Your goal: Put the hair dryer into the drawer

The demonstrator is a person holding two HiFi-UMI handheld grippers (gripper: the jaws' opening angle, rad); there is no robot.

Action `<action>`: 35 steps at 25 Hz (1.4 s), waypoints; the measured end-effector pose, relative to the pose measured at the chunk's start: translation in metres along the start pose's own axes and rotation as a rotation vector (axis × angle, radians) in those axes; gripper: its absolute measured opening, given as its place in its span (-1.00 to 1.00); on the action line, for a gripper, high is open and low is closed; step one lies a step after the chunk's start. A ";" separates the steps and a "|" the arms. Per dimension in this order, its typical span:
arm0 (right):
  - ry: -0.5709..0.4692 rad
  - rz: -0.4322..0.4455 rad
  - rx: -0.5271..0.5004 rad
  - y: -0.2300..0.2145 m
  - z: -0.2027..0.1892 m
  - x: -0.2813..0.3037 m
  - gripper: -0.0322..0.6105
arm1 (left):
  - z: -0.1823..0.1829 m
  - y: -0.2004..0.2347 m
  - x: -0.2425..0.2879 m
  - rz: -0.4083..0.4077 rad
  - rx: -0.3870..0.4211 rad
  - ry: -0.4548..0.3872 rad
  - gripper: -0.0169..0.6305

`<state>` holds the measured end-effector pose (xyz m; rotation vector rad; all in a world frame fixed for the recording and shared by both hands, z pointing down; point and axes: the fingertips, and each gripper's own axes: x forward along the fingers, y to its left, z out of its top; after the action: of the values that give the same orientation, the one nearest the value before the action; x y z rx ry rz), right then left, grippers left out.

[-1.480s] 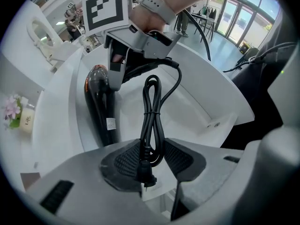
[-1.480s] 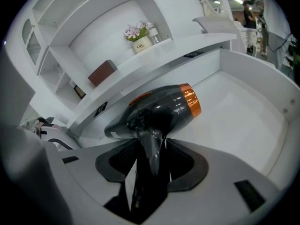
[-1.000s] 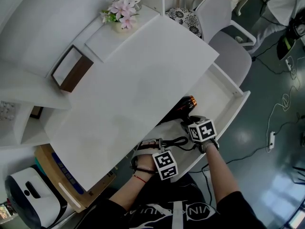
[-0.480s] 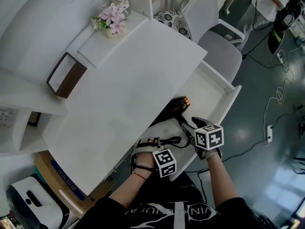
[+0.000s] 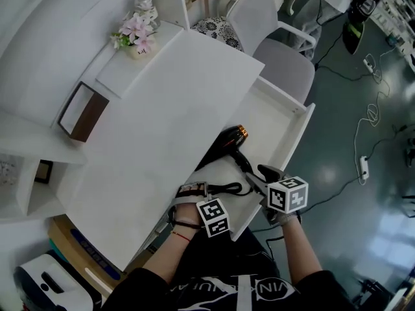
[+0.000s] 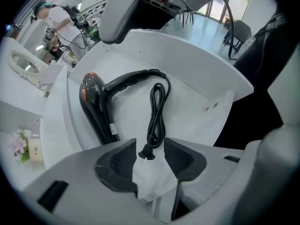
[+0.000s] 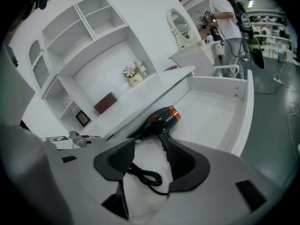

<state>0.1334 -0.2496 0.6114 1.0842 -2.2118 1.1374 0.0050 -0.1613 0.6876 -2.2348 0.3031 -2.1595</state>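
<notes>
The black hair dryer [image 5: 230,141] with an orange nozzle ring lies in the open white drawer [image 5: 295,149], its head partly under the desk top. Its handle points toward me and the black cord [image 5: 224,188] is looped beside it. My left gripper [image 5: 194,193] points straight down over the cord's end. In the left gripper view the plug [image 6: 146,154] sits between the pads of this gripper [image 6: 147,156]; its jaws are opening and the pads do not press on the plug. My right gripper [image 5: 262,173] hangs open above the drawer's near end, with nothing held. The dryer [image 7: 159,118] lies beyond its jaws.
The white desk top [image 5: 175,109] covers the drawer's left part. On its far side stand a flower pot [image 5: 133,34] and a brown box [image 5: 81,112]. A white chair [image 5: 279,63] stands past the drawer. Cables [image 5: 369,122] lie on the grey floor at right.
My right gripper has risen off the dryer's handle and drawn back toward the drawer's near end. The left gripper stays over the cord's plug end.
</notes>
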 end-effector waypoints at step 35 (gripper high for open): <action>-0.387 0.098 -0.340 0.114 0.021 -0.105 -0.89 | -0.002 0.040 -0.177 0.413 -0.567 -0.785 -0.93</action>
<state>0.1063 -0.1786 0.4746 1.1277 -2.6554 0.5832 -0.0063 -0.1733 0.5074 -2.7278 1.2935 -0.9560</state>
